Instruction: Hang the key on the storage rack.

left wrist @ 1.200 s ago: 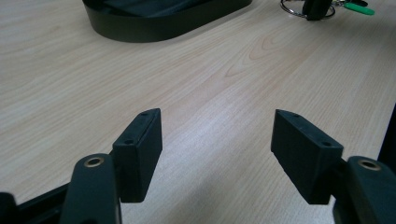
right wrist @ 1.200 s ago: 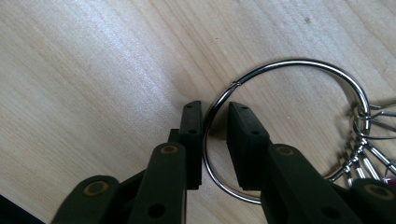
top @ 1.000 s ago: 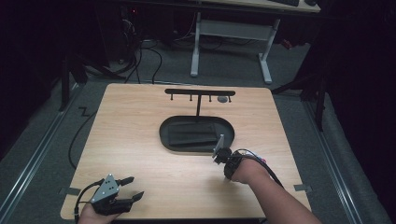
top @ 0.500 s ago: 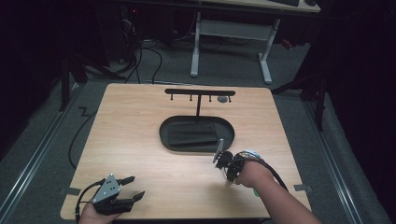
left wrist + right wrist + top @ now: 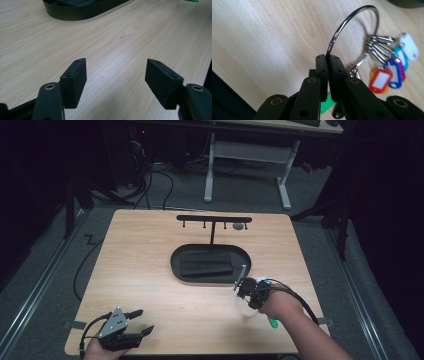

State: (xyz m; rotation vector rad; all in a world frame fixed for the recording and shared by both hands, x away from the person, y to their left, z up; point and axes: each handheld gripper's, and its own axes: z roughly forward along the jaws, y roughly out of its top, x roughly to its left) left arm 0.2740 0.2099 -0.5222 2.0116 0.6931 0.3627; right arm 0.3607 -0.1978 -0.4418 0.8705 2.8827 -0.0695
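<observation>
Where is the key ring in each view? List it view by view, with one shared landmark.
High view: key ring at lower right, at the right gripper, just in front of the black oval tray.
Left gripper view: a green sliver at the top right edge, perhaps one of its tags.
Right gripper view: centre, pinched by the gripper.
Shared landmark: the tray.

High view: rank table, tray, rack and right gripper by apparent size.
1. table
2. tray
3. rack, a thin bar on a post
4. right gripper, shut on the key ring; nearer the camera, so its rank against the rack is unsure.
</observation>
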